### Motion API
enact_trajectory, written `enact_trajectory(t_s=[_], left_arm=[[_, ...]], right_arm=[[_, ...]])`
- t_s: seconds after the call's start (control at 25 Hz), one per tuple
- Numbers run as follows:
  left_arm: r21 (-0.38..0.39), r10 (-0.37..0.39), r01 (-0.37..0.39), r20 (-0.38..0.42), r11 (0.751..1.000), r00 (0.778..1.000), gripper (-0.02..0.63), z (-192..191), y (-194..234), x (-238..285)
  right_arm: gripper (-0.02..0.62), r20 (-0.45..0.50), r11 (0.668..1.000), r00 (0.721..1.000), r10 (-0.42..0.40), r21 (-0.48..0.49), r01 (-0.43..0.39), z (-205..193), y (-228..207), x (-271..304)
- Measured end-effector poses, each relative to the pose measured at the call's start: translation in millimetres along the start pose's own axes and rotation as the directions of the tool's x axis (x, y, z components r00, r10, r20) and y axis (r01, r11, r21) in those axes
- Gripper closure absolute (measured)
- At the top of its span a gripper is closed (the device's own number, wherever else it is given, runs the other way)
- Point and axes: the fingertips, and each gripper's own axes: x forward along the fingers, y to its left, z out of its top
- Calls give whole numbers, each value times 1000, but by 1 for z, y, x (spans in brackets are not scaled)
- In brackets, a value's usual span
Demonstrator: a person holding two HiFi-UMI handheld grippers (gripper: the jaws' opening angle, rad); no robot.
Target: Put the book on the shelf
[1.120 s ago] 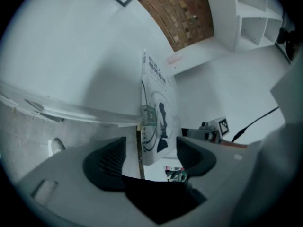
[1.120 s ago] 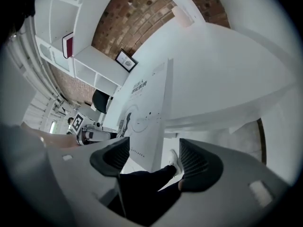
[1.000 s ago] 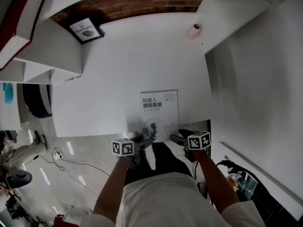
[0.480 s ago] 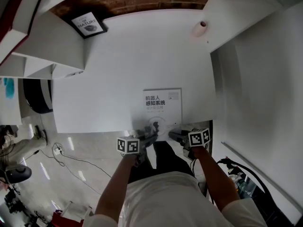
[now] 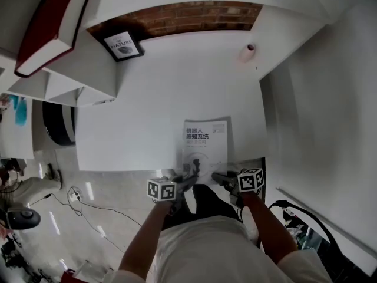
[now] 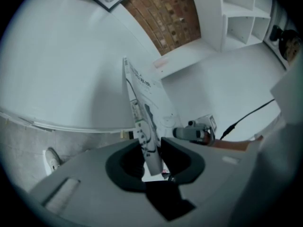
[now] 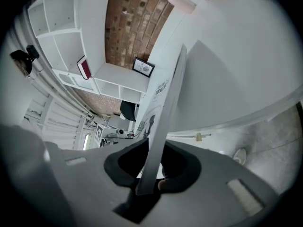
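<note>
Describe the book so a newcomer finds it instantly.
Find the large white table below the brick wall. At its near edge, right of centre, is a thin white book with dark Chinese title print. Unlike the framed picture and pink roll farther back, it is pinched by the left gripper and right gripper, whose jaws have just been closing on it.

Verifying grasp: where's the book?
Head view, bottom centre: the book is at the table's near edge; the left hand-held gripper and right hand-held gripper have just been closing on it.

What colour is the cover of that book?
White, with dark print; the book shows best in the head view.
</note>
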Motion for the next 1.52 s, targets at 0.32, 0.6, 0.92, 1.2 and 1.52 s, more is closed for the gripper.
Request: enact_trajectory(t_s=[0.32, 0.6, 0.92, 1.2, 1.52], left_arm=[[50, -23, 21, 42, 999, 999, 488, 9, -28, -22], [113, -39, 27, 105, 993, 994, 483, 26, -63, -49], [209, -81, 36, 211, 977, 974, 480, 69, -131, -106], [266, -92, 20, 261, 964, 961, 477, 104, -181, -163], [342, -116, 7, 299, 940, 947, 474, 139, -241, -232]], right_arm=[[508, -14, 996, 1000, -3, -92, 2, 6, 37, -9], [503, 2, 983, 1000, 20, -180, -20, 20, 79, -21], [503, 11, 955, 997, 78, -288, -72, 57, 165, -37], [503, 12, 933, 993, 117, -345, -106, 86, 240, -42], [503, 45, 916, 984, 174, -375, -145, 111, 327, -45]])
